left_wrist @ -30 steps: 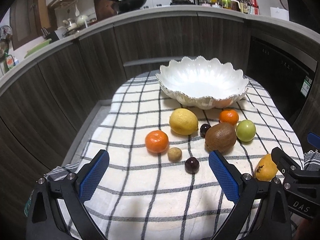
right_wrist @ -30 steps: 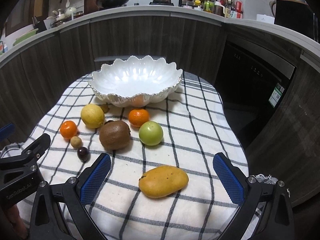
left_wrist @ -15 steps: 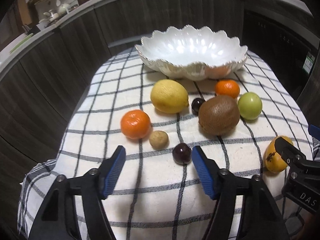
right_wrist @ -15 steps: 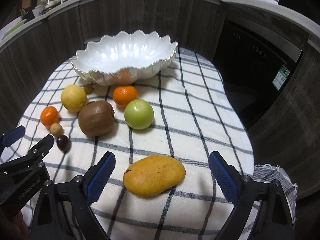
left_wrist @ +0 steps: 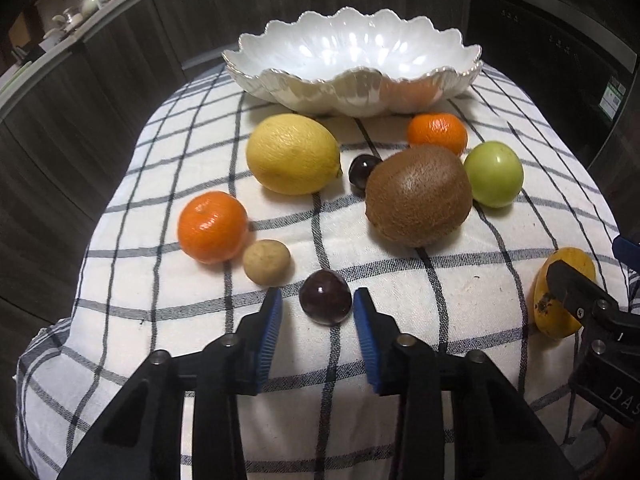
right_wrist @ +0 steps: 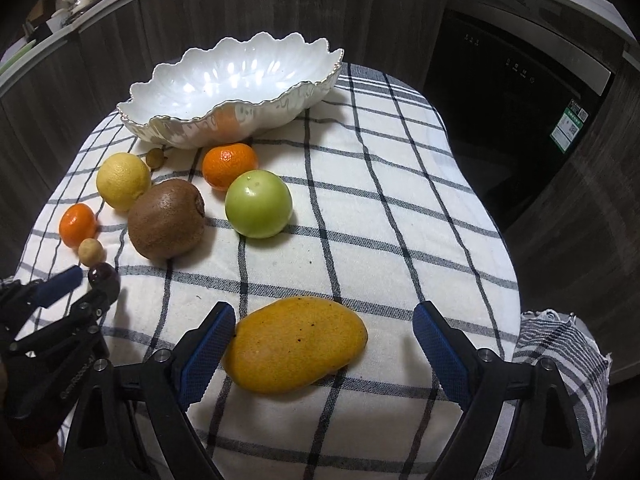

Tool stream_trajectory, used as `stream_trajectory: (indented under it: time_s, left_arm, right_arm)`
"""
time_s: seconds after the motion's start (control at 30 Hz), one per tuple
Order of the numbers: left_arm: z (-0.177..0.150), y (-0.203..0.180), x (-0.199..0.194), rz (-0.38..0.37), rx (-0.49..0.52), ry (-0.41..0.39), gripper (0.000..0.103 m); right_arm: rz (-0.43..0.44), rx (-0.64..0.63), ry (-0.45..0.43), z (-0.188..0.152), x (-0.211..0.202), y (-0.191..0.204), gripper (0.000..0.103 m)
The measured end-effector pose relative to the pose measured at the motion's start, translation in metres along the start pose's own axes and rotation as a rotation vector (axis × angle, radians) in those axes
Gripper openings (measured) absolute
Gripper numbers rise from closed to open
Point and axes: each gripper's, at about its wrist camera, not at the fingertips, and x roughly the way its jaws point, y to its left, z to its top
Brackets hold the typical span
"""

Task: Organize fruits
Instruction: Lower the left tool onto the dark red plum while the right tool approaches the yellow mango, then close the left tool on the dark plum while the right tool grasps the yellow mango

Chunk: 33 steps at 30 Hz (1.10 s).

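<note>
Fruits lie on a checked cloth [left_wrist: 400,360] before an empty white scalloped bowl [left_wrist: 352,60]. My left gripper [left_wrist: 318,312] is open, its blue pads narrowed around a dark plum [left_wrist: 326,302], small gaps on both sides. My right gripper [right_wrist: 324,340] is open wide around a yellow mango [right_wrist: 296,342]; the left pad is close to it, the right pad apart. Further off lie a lemon [left_wrist: 294,154], a kiwi [left_wrist: 418,196], a green apple [left_wrist: 494,174], two tangerines [left_wrist: 212,226] [left_wrist: 438,132], a small tan fruit [left_wrist: 266,262] and a second dark plum [left_wrist: 362,170].
The cloth-covered table drops off at its left, right and near edges. Dark wood cabinets [right_wrist: 280,12] curve round behind the bowl, with a black appliance [right_wrist: 512,100] to the right. Another small brown fruit [right_wrist: 155,157] lies by the bowl's base.
Both grippers have moved forward and down toward the fruit. The left jaws have narrowed around the dark plum. The right jaws now flank the mango.
</note>
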Motion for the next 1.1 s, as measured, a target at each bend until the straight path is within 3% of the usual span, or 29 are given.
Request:
stream_trajectory:
  time_s: [0.27, 0.57, 0.73, 1.1]
  left_arm:
    - [0.004, -0.002, 0.003, -0.016, 0.004, -0.012, 0.027]
    - [0.002, 0.004, -0.001, -0.020, -0.012, -0.031, 0.026]
    - [0.001, 0.005, -0.001, -0.031, -0.012, -0.024, 0.026]
    - [0.001, 0.005, -0.007, -0.034, -0.016, -0.042, 0.026]
  right_arm:
    - [0.004, -0.009, 0.009, -0.001, 0.003, 0.003, 0.091]
    - [0.019, -0.031, 0.027, -0.002, 0.009, 0.010, 0.091]
    - [0.021, -0.053, 0.067, -0.005, 0.018, 0.016, 0.081]
    - [0.050, -0.015, 0.105, -0.007, 0.028, 0.008, 0.079]
